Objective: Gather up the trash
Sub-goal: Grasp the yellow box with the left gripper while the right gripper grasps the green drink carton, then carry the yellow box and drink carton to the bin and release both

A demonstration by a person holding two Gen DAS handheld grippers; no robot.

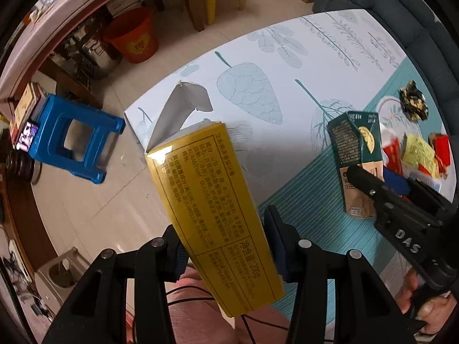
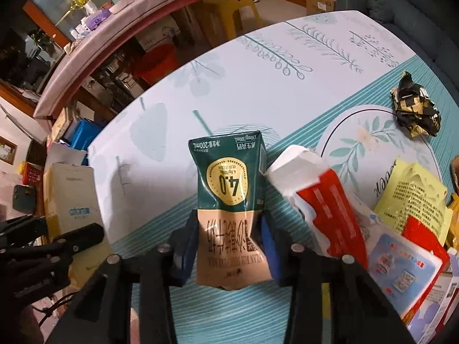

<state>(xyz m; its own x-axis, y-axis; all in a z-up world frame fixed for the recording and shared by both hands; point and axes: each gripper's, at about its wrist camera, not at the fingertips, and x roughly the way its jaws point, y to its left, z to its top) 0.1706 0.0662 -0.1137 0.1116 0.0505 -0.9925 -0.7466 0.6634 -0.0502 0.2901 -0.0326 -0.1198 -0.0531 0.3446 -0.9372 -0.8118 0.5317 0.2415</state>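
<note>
The yellow box (image 1: 213, 218) carries dense small print, of which only "200g" reads clearly. The milk carton (image 2: 229, 200) shows "4.0" on its gold seal and "200mL" — both upside down. The right gripper (image 1: 407, 240) bears "DAS".

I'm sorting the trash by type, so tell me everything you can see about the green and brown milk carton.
The milk carton is a small, glossy paper carton, dark green above with a yellow round badge, tan brown below with printed lettering. It looks dented and slightly squashed. The right gripper clamps its brown lower part between blue pads, over the striped teal part of the table. A torn red and white wrapper lies just beside it.
</note>
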